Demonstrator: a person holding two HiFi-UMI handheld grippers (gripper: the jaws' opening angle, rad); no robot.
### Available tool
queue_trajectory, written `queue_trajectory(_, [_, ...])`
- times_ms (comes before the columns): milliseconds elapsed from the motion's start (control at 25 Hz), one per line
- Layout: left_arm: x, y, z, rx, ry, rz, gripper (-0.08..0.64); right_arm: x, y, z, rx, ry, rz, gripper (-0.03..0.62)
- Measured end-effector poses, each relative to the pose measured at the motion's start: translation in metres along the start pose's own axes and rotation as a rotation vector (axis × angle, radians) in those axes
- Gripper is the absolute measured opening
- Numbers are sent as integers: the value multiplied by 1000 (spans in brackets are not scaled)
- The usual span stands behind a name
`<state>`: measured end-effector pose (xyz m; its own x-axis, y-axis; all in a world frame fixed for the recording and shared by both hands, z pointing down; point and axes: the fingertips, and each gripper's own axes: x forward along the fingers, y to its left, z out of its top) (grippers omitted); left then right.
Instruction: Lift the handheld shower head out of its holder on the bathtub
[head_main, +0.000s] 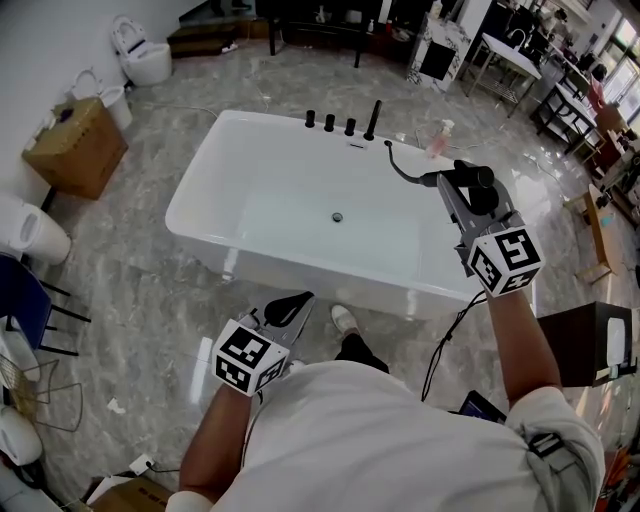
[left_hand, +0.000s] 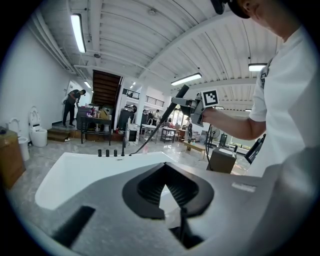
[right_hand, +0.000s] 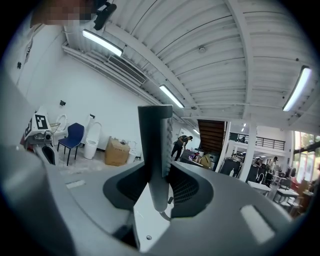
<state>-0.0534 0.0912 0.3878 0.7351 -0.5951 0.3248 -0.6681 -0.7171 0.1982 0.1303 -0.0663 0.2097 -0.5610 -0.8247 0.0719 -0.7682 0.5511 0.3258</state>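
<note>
The left gripper hangs low by the person's body, jaws drawn together on nothing, and is best kept out of the way. Beyond it lies the bathtub, with black fittings on its far rim. From there the hose rises to the shower head, apparently already out of its holder. The right gripper clamps its handle above the tub's right end. A firm grip and a smooth lift should let the hose follow slack, clear of the fittings.
</note>
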Motion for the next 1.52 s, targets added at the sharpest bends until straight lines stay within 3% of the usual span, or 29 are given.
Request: queue_trajectory(1520, [-19,12,-14,-43,12,23,6,5,18,-27,45,38,-2,146])
